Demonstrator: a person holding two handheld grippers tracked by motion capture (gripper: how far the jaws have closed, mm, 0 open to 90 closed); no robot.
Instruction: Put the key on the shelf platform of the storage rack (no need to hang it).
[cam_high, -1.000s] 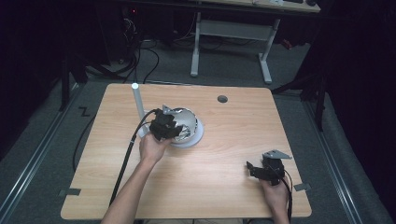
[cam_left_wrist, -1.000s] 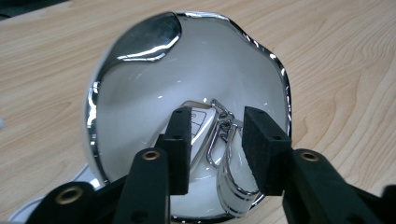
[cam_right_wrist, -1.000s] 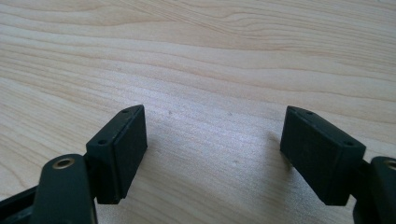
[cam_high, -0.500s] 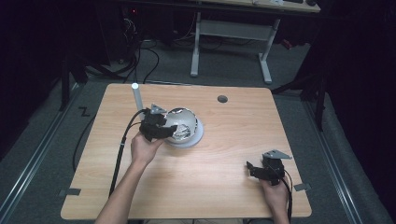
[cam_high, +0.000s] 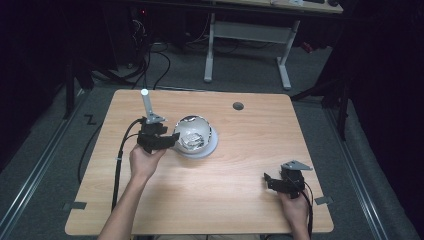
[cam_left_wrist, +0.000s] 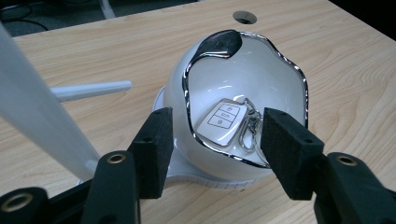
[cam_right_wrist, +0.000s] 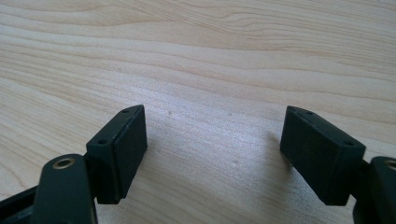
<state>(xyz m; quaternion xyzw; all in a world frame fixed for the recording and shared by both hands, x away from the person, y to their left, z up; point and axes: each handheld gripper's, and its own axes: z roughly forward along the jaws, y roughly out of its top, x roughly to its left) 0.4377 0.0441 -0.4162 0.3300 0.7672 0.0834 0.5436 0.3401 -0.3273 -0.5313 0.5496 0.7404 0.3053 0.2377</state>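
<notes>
A white bowl (cam_high: 196, 134) with a chrome rim (cam_left_wrist: 299, 79) sits tilted on a white round base (cam_high: 212, 147) at the table's middle left. Inside it lies a white key fob (cam_left_wrist: 223, 116) on a metal ring (cam_left_wrist: 250, 133). My left gripper (cam_high: 169, 142) is just left of the bowl, open. In the left gripper view my left gripper (cam_left_wrist: 219, 151) has its jaws spread either side of the bowl's near rim, with nothing between them. My right gripper (cam_high: 271, 181) rests near the front right of the table, and in its own view my right gripper (cam_right_wrist: 212, 149) is open over bare wood.
A white post (cam_high: 147, 104) stands on the table just behind the left gripper; its shaft (cam_left_wrist: 32, 112) is close at the left in the left gripper view. A round cable hole (cam_high: 238, 106) lies at the table's far middle. Cables trail off the left edge.
My left gripper has drawn back to the left, from over the bowl to beside it. The right gripper has stayed still.
</notes>
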